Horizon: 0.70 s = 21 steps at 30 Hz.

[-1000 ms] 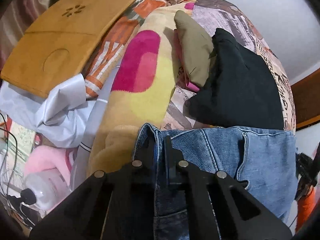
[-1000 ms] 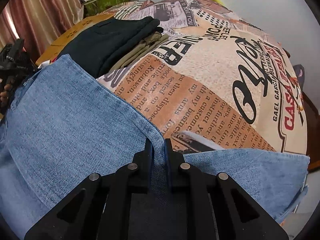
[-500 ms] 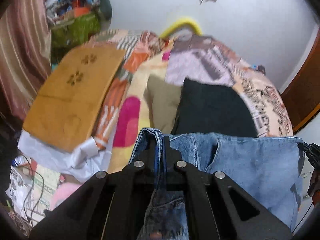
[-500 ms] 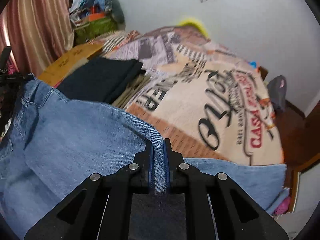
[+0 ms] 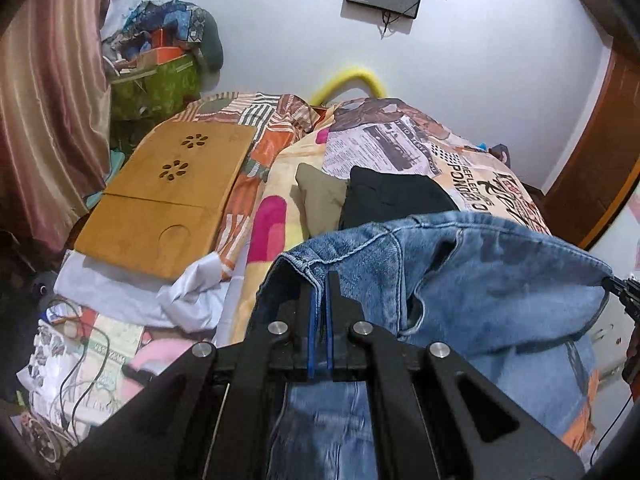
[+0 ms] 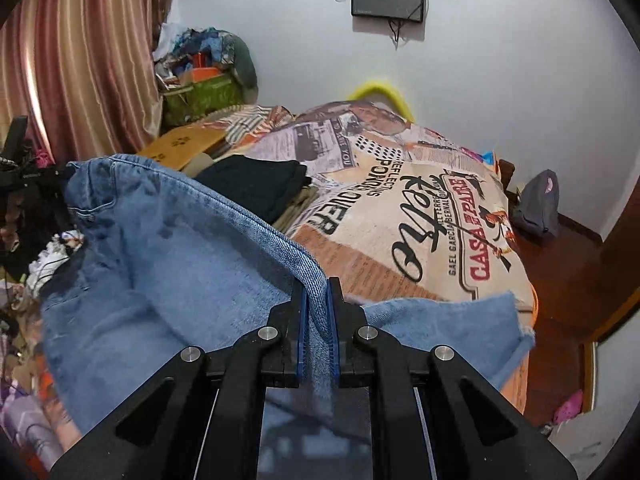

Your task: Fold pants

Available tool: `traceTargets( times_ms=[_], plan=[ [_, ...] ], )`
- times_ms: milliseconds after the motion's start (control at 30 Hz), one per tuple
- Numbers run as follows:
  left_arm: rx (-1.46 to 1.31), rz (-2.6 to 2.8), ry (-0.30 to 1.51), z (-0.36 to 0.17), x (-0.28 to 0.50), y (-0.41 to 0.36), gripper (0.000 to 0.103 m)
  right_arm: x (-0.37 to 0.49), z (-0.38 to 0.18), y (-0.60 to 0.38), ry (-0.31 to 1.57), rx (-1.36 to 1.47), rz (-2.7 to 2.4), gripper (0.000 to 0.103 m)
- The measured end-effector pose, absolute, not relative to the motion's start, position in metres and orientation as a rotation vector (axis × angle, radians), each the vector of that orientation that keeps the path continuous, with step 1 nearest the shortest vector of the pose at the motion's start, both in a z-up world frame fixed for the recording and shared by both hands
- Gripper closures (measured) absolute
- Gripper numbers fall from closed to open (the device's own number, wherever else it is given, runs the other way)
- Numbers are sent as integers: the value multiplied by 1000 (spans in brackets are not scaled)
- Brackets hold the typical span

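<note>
The jeans (image 5: 472, 280) hang stretched sideways above the bed (image 6: 400, 208) between both tongs, left tongs (image 5: 319, 280) and right tongs (image 6: 317, 292) each clenched on denim (neither nearer), long axis spanning them.

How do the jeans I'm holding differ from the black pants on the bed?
The blue jeans are light-washed denim; the black pants are plain dark cloth. The jeans hang spread between the left gripper and right gripper, both jaws closed on their edge; the black pants lie folded on the bedspread, on a folded olive garment. Both are pants.
</note>
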<state>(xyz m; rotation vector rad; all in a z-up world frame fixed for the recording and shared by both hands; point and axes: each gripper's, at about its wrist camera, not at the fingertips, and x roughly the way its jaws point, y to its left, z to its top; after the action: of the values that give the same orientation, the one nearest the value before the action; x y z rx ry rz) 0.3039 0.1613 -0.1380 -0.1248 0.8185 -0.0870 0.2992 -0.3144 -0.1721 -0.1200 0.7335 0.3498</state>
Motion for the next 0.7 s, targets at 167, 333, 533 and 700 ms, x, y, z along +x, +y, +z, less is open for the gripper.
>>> traceTargets(
  times_ms=[167, 333, 533, 700],
  plan=[
    [-153, -81, 827, -143, 261, 170, 100, 256, -171, -311, 731, -97, 367, 95],
    [-171, -66, 855, -160, 219, 180, 100, 224, -181, -313, 752, -46, 383, 95],
    [-170, -44, 906, -192, 176, 180, 100, 194, -201, -311, 789, -2, 401, 95],
    [-145, -29, 964, -227, 152, 176, 100, 176, -223, -311, 836, 37, 406, 95]
  ],
)
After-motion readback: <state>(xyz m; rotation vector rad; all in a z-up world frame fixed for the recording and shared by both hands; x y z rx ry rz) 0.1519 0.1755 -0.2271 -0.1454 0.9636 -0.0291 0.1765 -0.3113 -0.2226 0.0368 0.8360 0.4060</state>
